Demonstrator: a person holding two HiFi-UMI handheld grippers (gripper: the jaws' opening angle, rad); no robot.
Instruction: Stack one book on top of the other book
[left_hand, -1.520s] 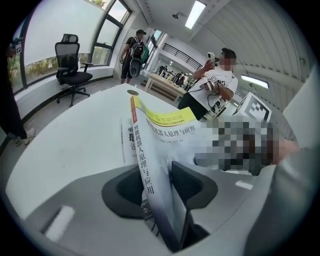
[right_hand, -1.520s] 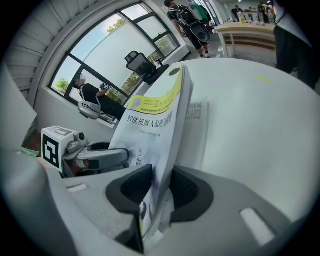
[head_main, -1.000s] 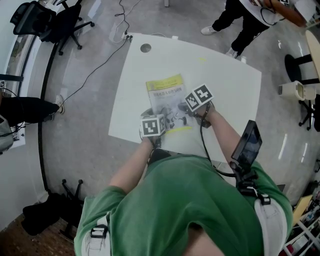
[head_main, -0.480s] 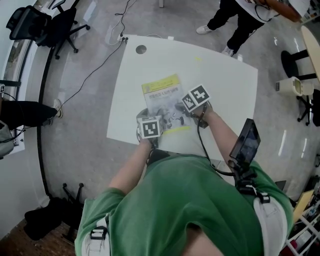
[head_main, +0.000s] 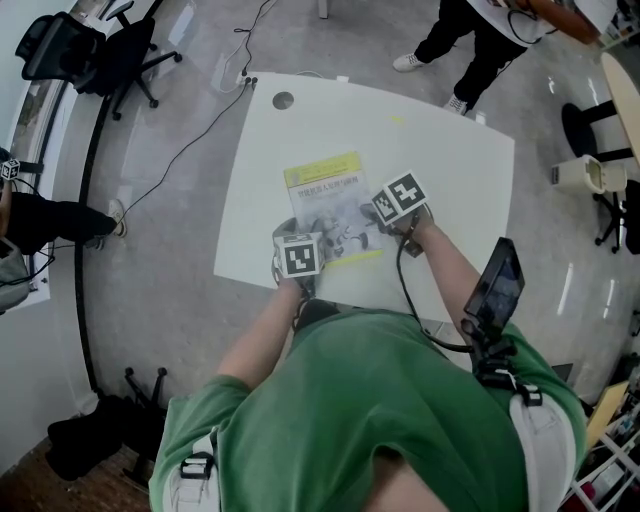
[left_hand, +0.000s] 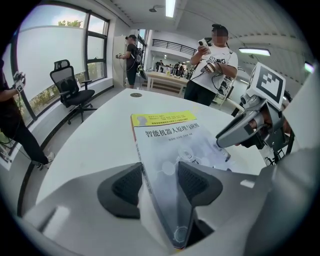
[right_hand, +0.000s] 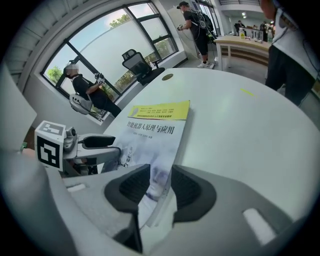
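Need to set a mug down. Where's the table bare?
Bare: table beyond the book toward the hole, and right of the book. Crowded: near edge, where the left gripper, jaws closing, and right gripper straddle the book's corners.

Bright even daylight, fisheye edges, perhaps soft

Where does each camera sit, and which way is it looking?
Head view: on the person's head, looking steeply down at the table and book; shows green shirt, both forearms, left gripper, right gripper.
Left gripper view: rides the left gripper, looking across the table; its closing jaws straddle the book's edge; right gripper at right.
Right gripper view: rides the right gripper, looking across the table; book's opposite edge between its jaws; left gripper at left.
Shared: every view sees the book and both grippers.
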